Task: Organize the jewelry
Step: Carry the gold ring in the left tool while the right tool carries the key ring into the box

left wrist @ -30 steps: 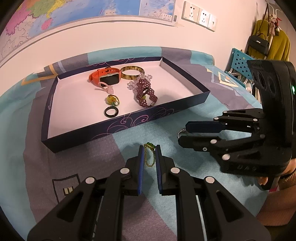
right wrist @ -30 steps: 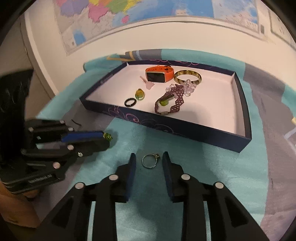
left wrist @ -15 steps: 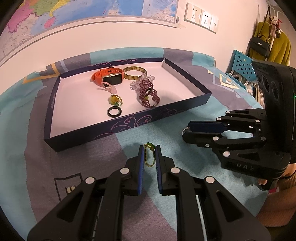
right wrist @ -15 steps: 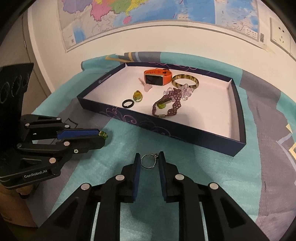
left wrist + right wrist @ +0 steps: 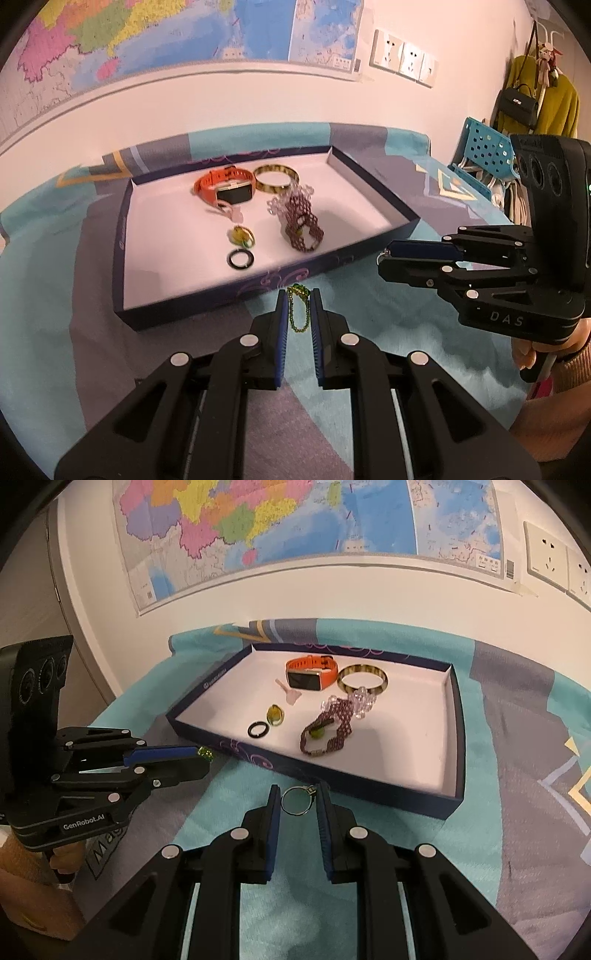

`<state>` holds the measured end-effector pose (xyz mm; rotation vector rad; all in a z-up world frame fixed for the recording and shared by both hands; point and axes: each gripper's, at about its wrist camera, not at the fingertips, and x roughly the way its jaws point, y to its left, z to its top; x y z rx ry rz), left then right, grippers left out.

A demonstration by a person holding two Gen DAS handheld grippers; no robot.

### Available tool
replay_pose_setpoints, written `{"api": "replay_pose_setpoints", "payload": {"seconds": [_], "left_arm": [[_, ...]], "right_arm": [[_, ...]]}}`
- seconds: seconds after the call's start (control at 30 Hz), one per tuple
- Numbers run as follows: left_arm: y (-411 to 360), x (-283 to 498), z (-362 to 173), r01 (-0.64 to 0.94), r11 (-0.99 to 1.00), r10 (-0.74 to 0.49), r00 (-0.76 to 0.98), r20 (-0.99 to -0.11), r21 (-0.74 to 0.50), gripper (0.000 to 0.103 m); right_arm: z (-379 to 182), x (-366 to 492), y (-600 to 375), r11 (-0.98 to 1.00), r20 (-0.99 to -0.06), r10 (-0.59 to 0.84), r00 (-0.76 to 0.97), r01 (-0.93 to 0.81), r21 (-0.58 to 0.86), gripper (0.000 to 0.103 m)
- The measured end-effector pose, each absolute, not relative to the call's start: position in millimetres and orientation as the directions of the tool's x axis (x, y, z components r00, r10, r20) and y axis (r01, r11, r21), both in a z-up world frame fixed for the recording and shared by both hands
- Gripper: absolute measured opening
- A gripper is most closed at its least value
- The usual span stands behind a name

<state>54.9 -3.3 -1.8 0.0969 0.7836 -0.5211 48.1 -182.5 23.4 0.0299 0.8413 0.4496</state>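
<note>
A dark blue tray (image 5: 207, 306) with a white floor lies on the patterned cloth; it also shows in the right wrist view (image 5: 369, 786). In it lie an orange watch (image 5: 225, 186), a gold bangle (image 5: 275, 178), a purple beaded bracelet (image 5: 301, 225), a black ring (image 5: 240, 258) and a green pendant (image 5: 242, 236). My left gripper (image 5: 298, 295) is shut on a green-and-gold chain (image 5: 298, 306), lifted just before the tray's near wall. My right gripper (image 5: 297, 794) is shut on a silver ring (image 5: 296, 800), also lifted before the tray.
The right gripper's body (image 5: 498, 273) hangs to the right of the left one. A wall with a map (image 5: 295, 528) and sockets (image 5: 402, 55) stands behind. A blue perforated chair (image 5: 484, 147) and hanging bags (image 5: 517, 103) are at the far right.
Both grippers have risen off the cloth and moved toward the tray. The right jaws have closed from open onto the silver ring. The left still holds the chain.
</note>
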Motion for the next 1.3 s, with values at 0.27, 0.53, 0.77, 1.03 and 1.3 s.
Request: {"api": "replay_pose_setpoints", "payload": {"seconds": [0.27,0.53,0.77,1.03,1.3], "left_arm": [[-2.6,60.1,7.1,0.474,0.875,-0.405,0.611,-0.681,-0.096,0.012],[-1.5,64.5,9.8,0.466,0.880,-0.401,0.619,-0.675,-0.095,0.012],[-0.6,71.4,12.8,0.455,0.886,-0.392,0.633,-0.668,-0.089,0.012],[-1.7,81.3,12.0,0.441,0.893,-0.379,0.639,-0.669,-0.085,0.012],[-5.7,95.3,4.6,0.430,0.899,-0.370,0.631,-0.682,-0.090,0.012]], "right_arm": [[30.8,52.5,-183.9,0.904,-0.700,0.403,0.589,-0.375,0.205,0.018],[35.0,57.4,-181.5,0.901,-0.693,0.408,0.595,-0.385,0.200,0.018],[37.3,65.6,-179.1,0.899,-0.688,0.411,0.598,-0.392,0.196,0.018],[35.4,76.0,-177.6,0.896,-0.688,0.417,0.594,-0.394,0.204,0.018],[27.2,90.6,-174.1,0.897,-0.701,0.416,0.579,-0.388,0.212,0.018]]}}
